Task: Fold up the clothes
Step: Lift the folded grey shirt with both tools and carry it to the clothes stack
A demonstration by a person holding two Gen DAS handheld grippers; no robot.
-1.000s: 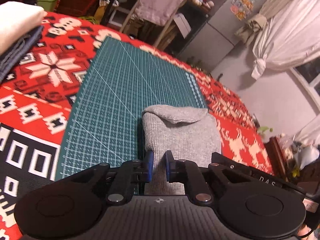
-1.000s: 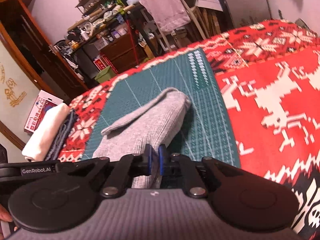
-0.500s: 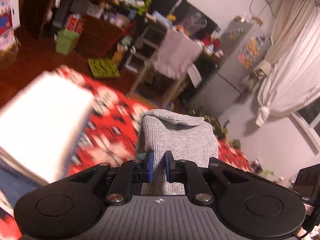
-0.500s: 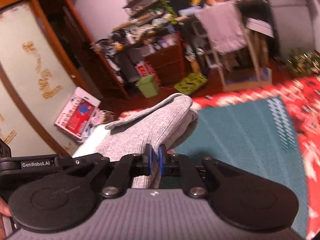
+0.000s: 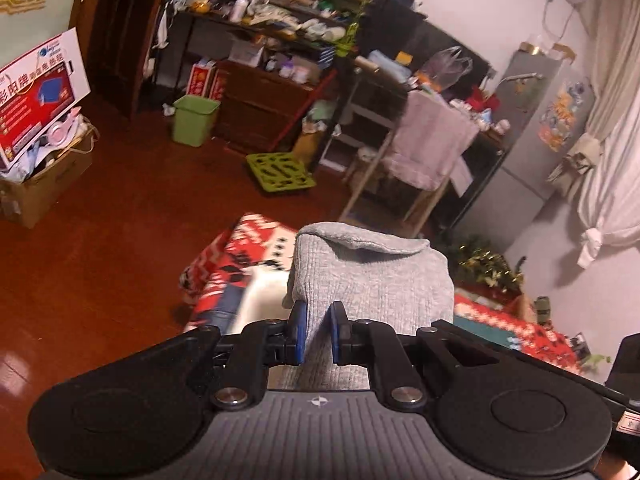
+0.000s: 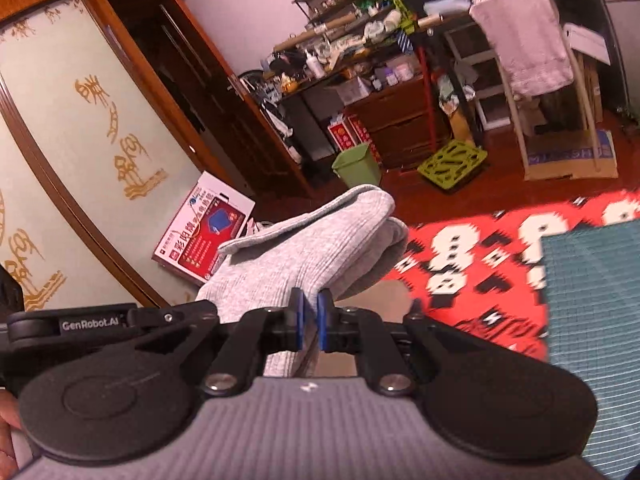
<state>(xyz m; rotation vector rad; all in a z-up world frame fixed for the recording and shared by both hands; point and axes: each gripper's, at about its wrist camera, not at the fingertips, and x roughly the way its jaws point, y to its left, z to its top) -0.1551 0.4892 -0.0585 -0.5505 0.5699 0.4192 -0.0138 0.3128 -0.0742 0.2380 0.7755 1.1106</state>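
A folded grey knit garment (image 5: pixel 370 276) hangs in the air between both grippers. My left gripper (image 5: pixel 318 334) is shut on its near edge, blue pads pinching the fabric. In the right wrist view the same grey garment (image 6: pixel 316 248) juts forward, with my right gripper (image 6: pixel 310 320) shut on its near edge. The garment is lifted above the corner of the red patterned table cover (image 5: pixel 240 256). Below it in the left wrist view lies a white folded piece (image 5: pixel 262 296) on a dark blue one (image 5: pixel 224 304), partly hidden by the garment.
A green cutting mat (image 6: pixel 592 312) lies on the red cover (image 6: pixel 480 264) to the right. Beyond the table edge are a wooden floor (image 5: pixel 100 248), a green bin (image 5: pixel 194 120), a cardboard box (image 5: pixel 40 188), shelves and a chair draped with a towel (image 5: pixel 432 144).
Both grippers have lifted the grey garment off the green mat and carried it left, over the table corner with the stacked folded clothes. The grips have not changed.
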